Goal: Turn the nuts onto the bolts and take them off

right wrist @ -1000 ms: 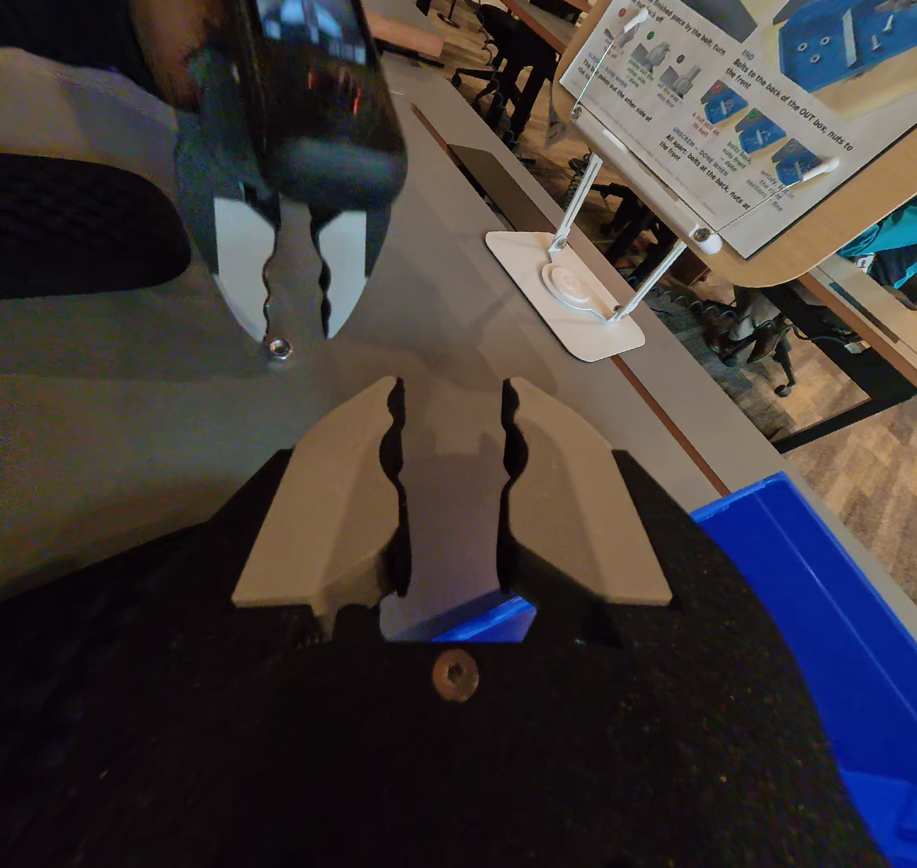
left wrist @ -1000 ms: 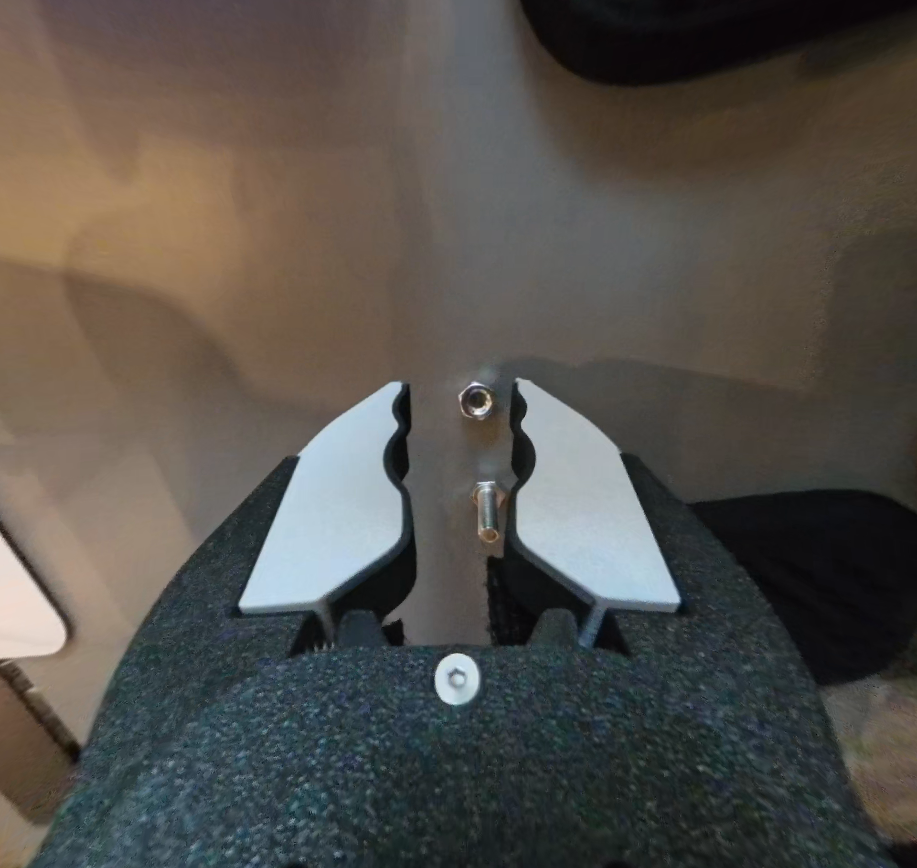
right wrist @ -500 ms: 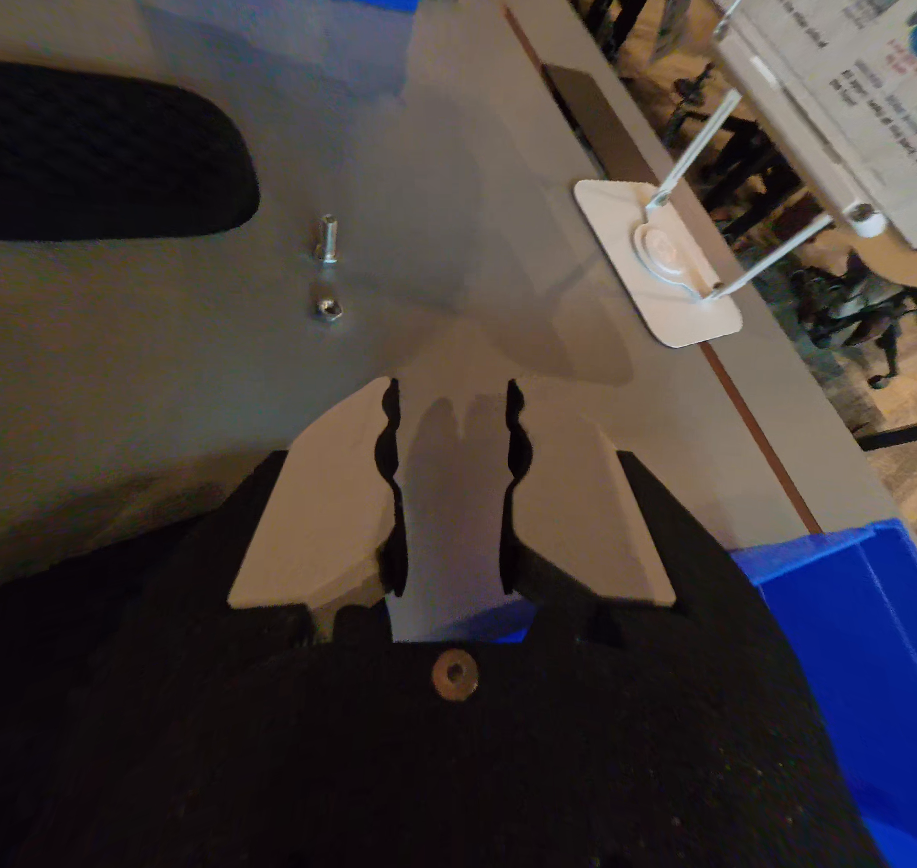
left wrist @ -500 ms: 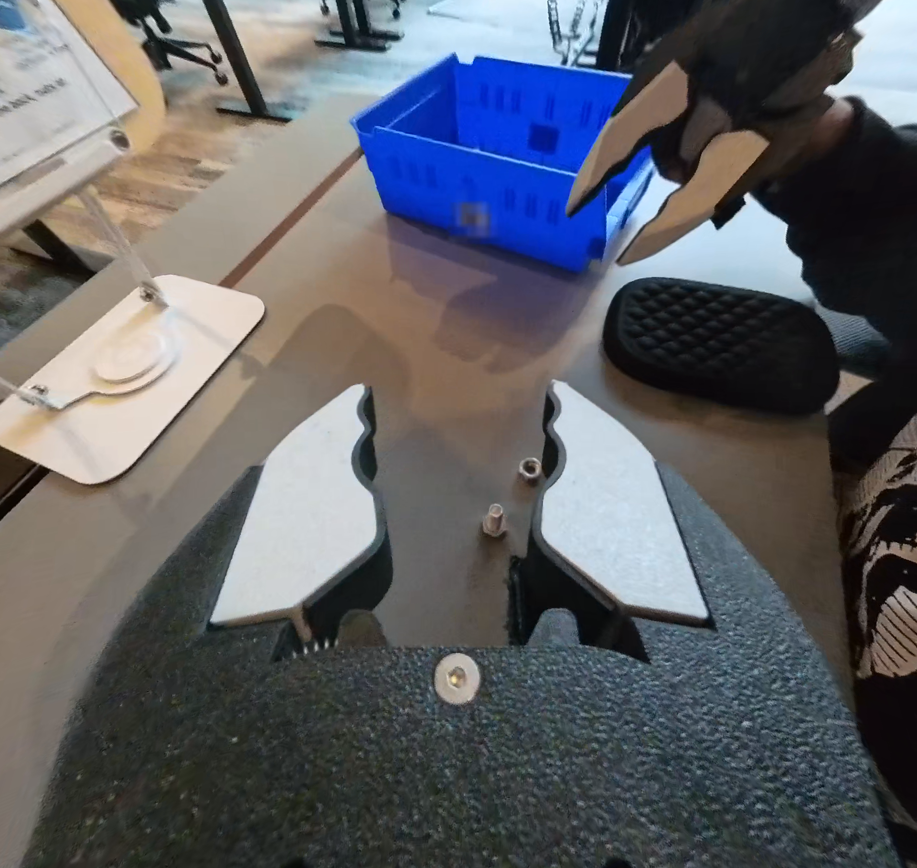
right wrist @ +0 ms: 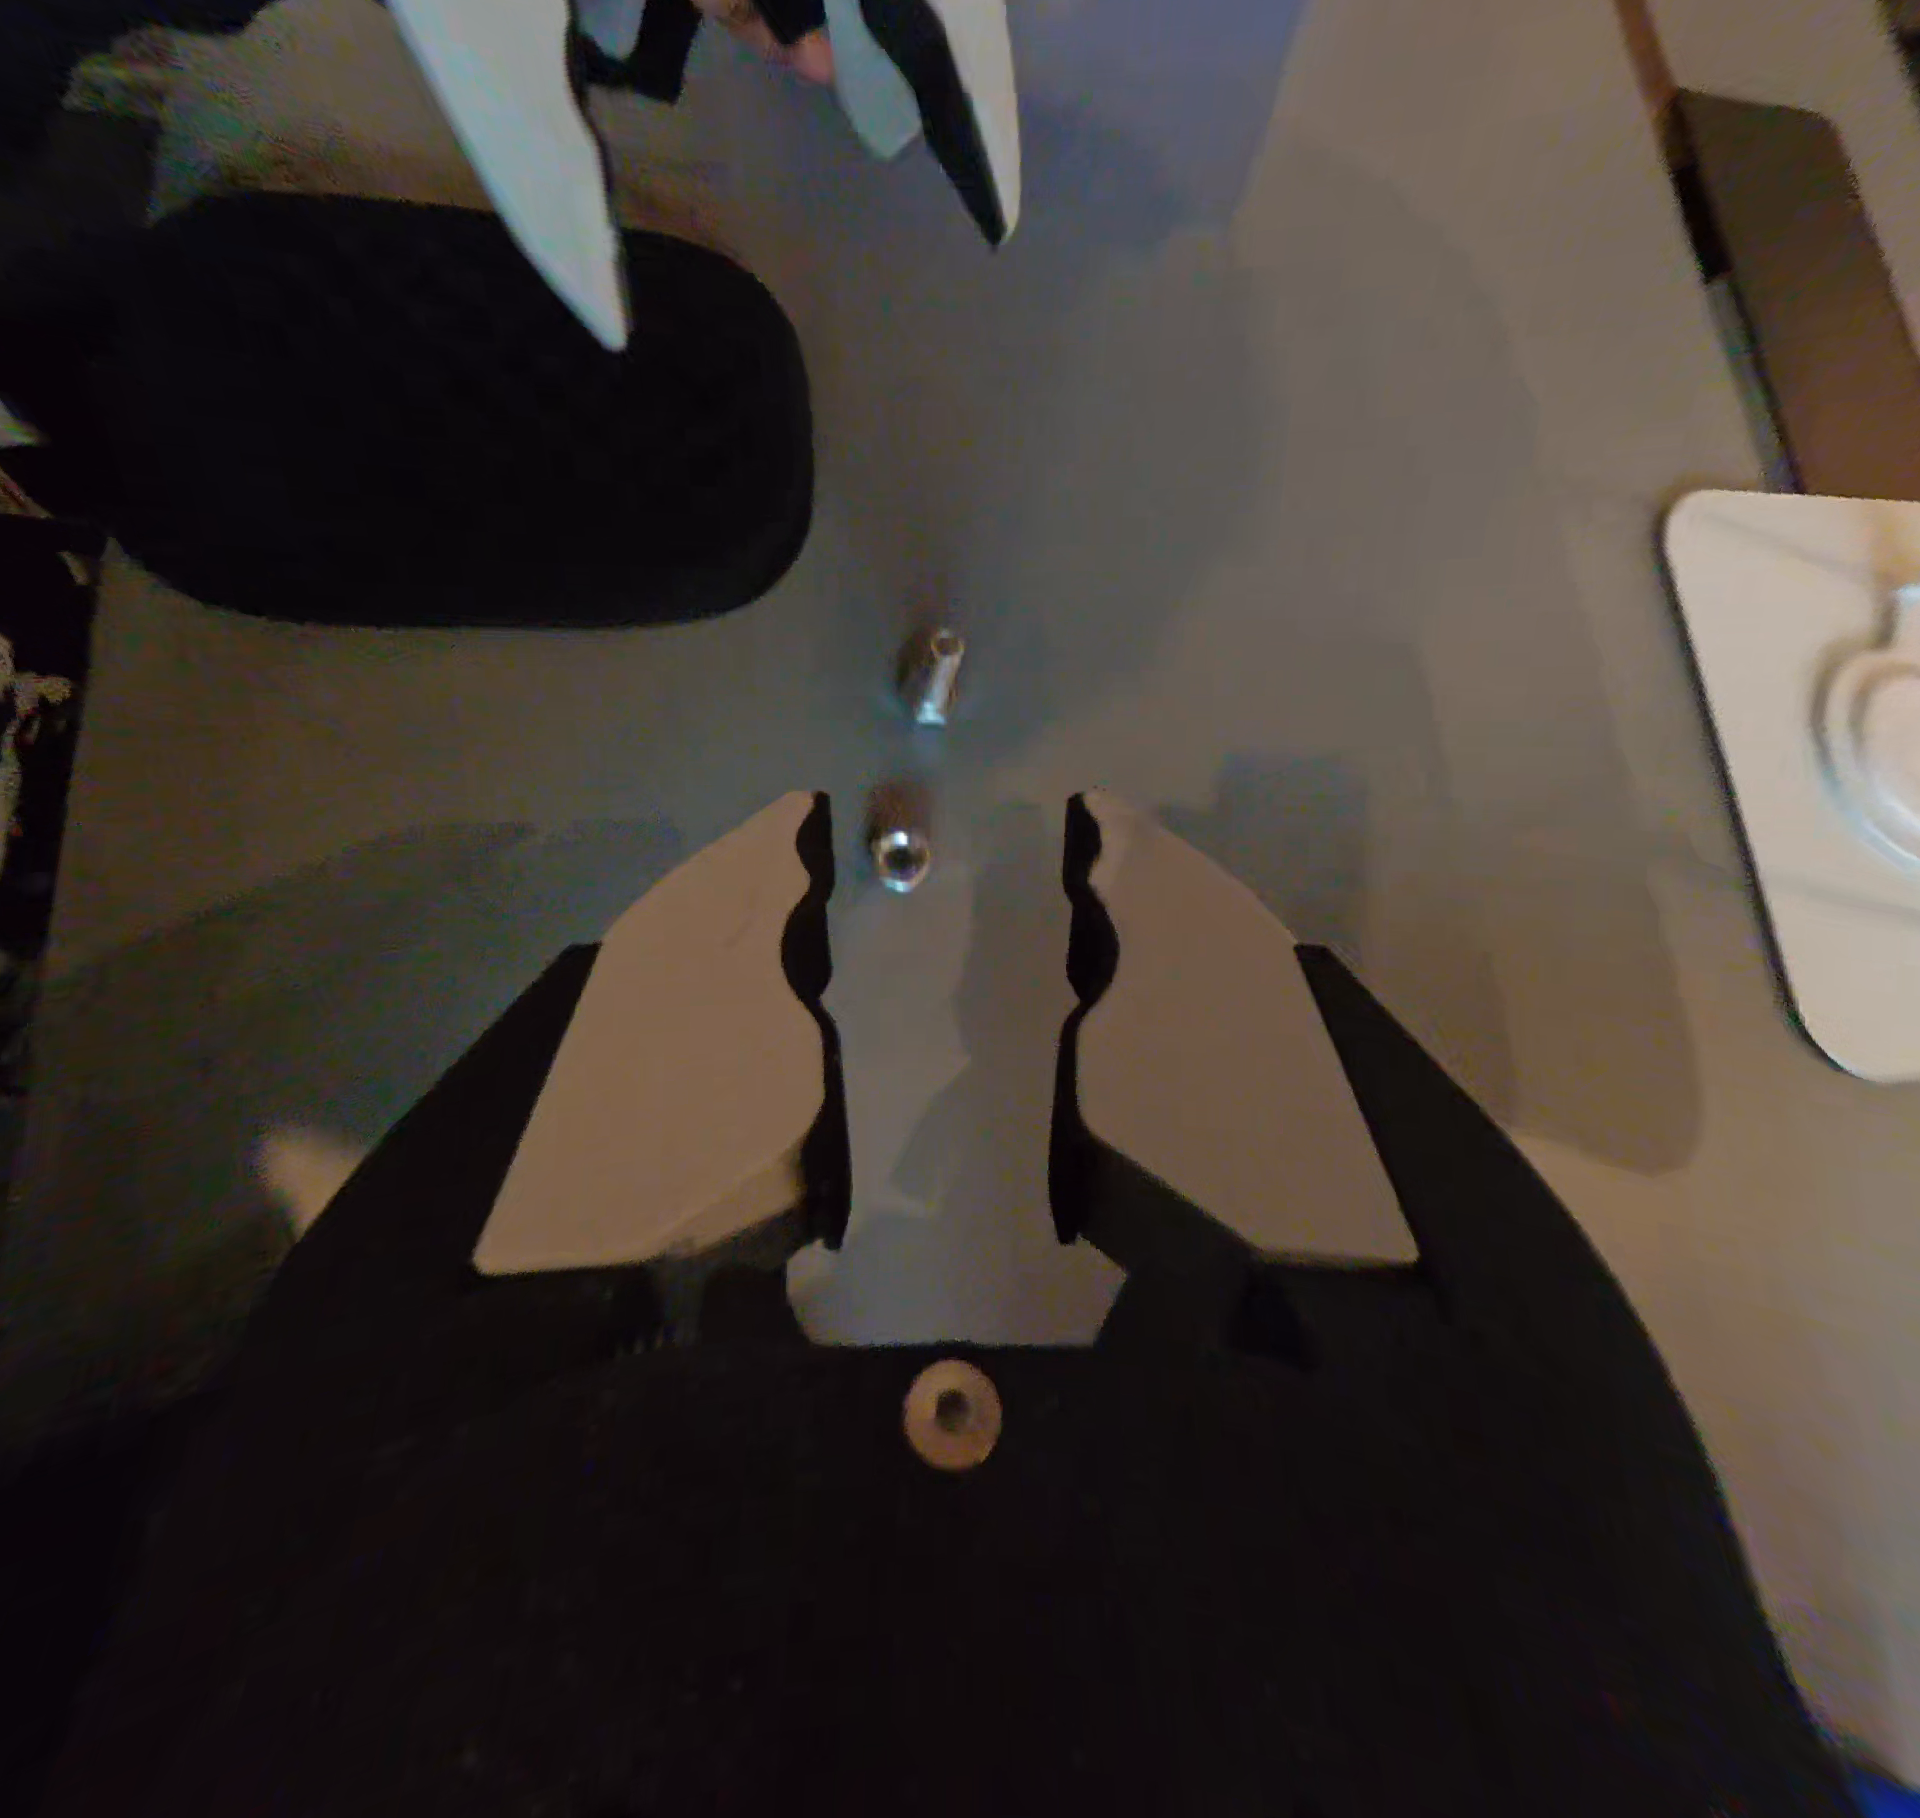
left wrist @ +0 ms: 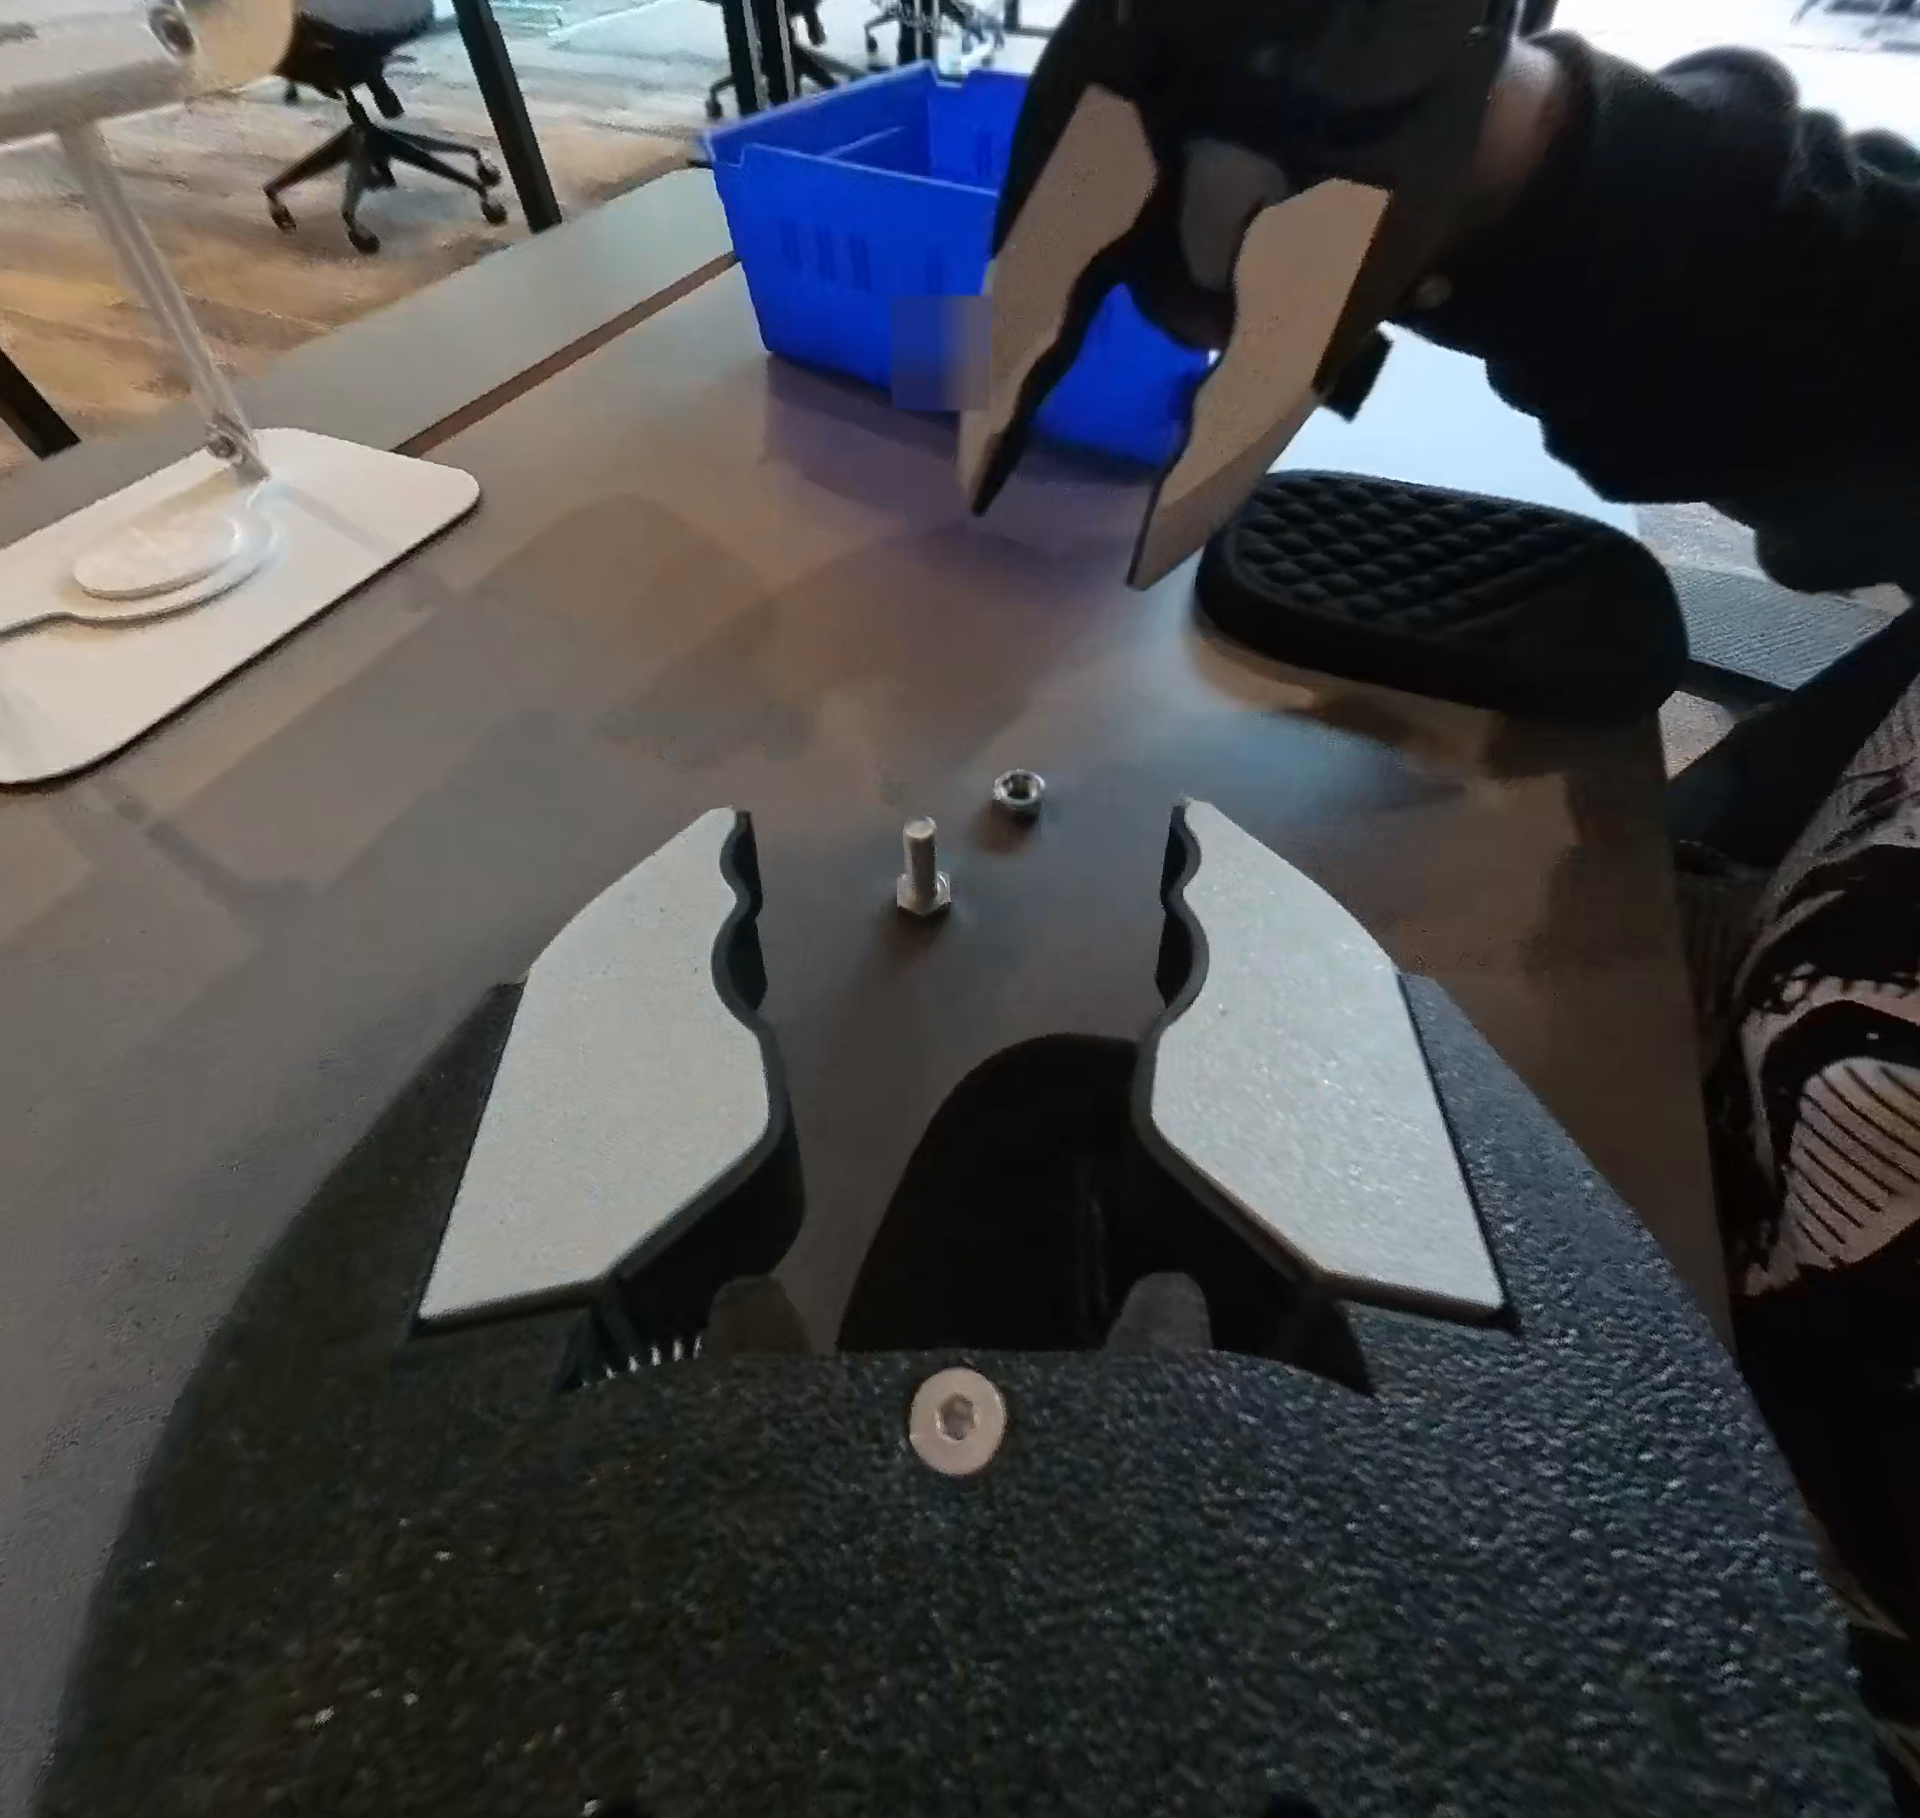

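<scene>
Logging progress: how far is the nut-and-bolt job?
Nothing threaded yet: the nut lies loose beside the bolt, which stands on its head on the table. Both the left gripper and right gripper are open, holding nothing. Pickup and threading remain.

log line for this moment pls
left gripper open, empty | right gripper open, empty | bolt standing on table | nut loose beside it

Blue bin (left wrist: 831,210), black pad (left wrist: 1434,584) (quilted), white stand base (left wrist: 208,584)
</scene>
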{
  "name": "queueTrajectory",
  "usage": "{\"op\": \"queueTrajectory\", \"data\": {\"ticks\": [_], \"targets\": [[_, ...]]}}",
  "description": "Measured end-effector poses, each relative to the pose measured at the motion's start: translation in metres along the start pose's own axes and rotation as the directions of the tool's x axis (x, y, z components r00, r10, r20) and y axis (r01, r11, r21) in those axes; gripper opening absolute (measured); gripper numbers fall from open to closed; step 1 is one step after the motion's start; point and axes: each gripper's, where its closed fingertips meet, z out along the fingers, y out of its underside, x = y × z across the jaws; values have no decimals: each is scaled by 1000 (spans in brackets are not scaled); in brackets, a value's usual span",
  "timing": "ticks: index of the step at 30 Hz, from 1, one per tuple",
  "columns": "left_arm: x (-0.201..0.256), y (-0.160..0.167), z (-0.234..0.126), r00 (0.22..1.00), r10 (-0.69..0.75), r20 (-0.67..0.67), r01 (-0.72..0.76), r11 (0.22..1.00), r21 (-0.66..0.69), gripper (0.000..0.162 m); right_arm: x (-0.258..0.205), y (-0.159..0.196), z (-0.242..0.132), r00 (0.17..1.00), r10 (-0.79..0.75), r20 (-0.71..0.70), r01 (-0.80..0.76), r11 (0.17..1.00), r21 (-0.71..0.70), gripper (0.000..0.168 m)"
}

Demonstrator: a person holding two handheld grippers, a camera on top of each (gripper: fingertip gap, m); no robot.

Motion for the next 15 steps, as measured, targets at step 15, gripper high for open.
{"op": "queueTrajectory", "data": {"ticks": [15], "targets": [[-5,25,-8,999,-42,10,41,996,75,73,-3,6,92,988,-3,157,25,991,-134,17]]}}
